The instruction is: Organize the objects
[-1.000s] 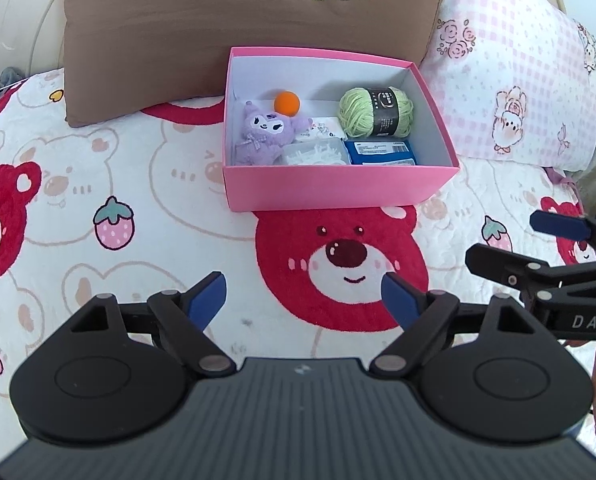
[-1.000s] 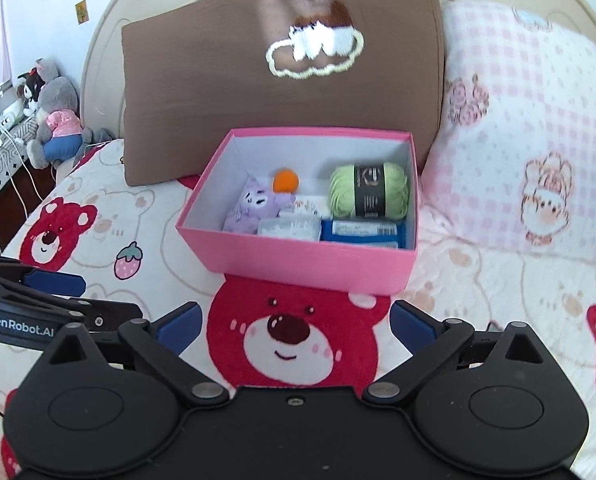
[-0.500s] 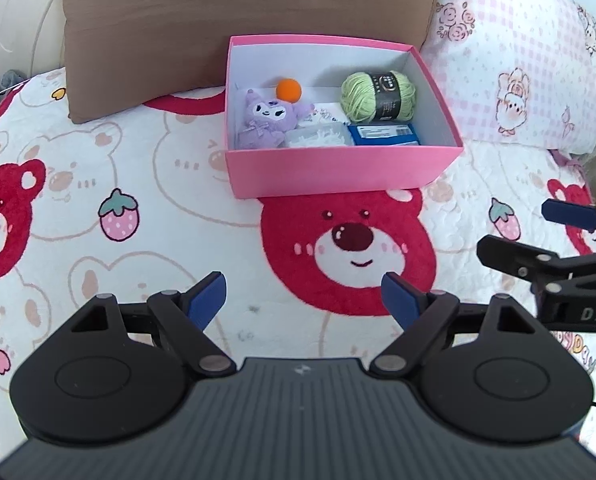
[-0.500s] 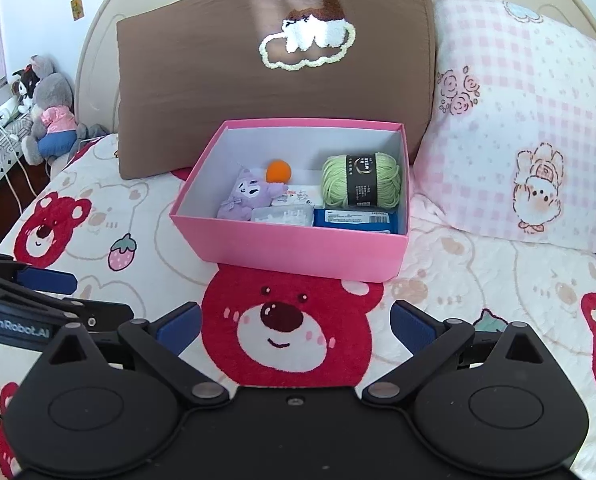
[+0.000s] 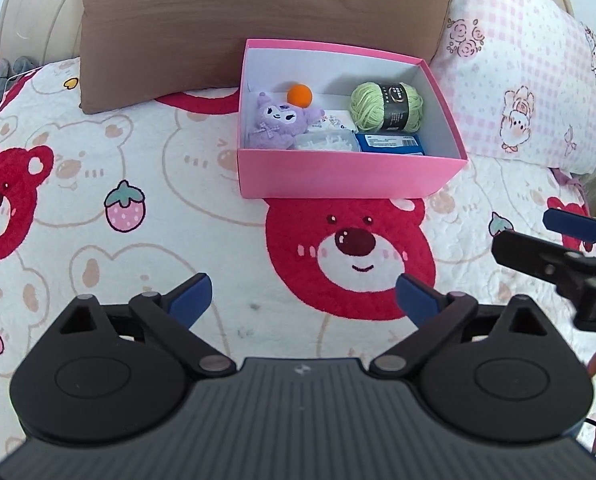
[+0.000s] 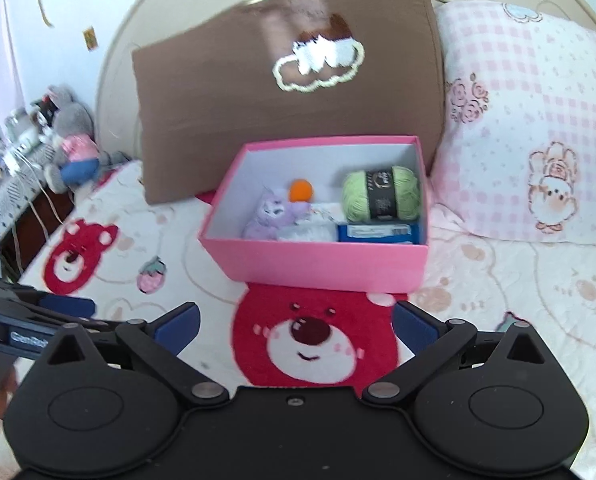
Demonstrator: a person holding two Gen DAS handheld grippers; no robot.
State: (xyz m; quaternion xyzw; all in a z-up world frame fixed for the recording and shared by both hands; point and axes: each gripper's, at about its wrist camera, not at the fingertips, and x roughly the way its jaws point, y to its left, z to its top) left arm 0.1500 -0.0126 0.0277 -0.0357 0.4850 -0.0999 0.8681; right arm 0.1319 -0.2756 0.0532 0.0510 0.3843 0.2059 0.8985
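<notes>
The left gripper (image 5: pixel 304 296) hangs over the bedspread (image 5: pixel 217 208) with its blue-tipped jaws opening, already spread wide, and nothing but the printed red bear between them. The right gripper (image 6: pixel 295 322) is likewise spread wide and empty, hovering over the same red bear on the bedspread. Each shows at the edge of the other's view, the right one low on the right side and the left one low on the left side.

Just beyond both grippers, the pink box (image 5: pixel 346 178) sits on the bedspread, open-topped, its white inside showing. It holds all the small things. A purple plush toy (image 5: pixel 277 124) lies in the near left part, with an orange ball (image 5: pixel 300 95) just behind it toward the back wall. A skein of green yarn (image 5: pixel 386 106) with a black label lies on its side at the right. In front of the yarn, against the near wall, lies a flat blue packet (image 5: pixel 390 143). Between the packet and the plush is a clear packet of white bits (image 5: pixel 326 143), and behind that a small white printed packet (image 5: pixel 336 119).

Behind the box a brown pillow (image 5: pixel 257 20) leans upright, touching its back. A pink checked pillow (image 5: pixel 530 92) lies to the right. In the right wrist view a grey plush (image 6: pixel 71 136) sits far left, beside the bed.
</notes>
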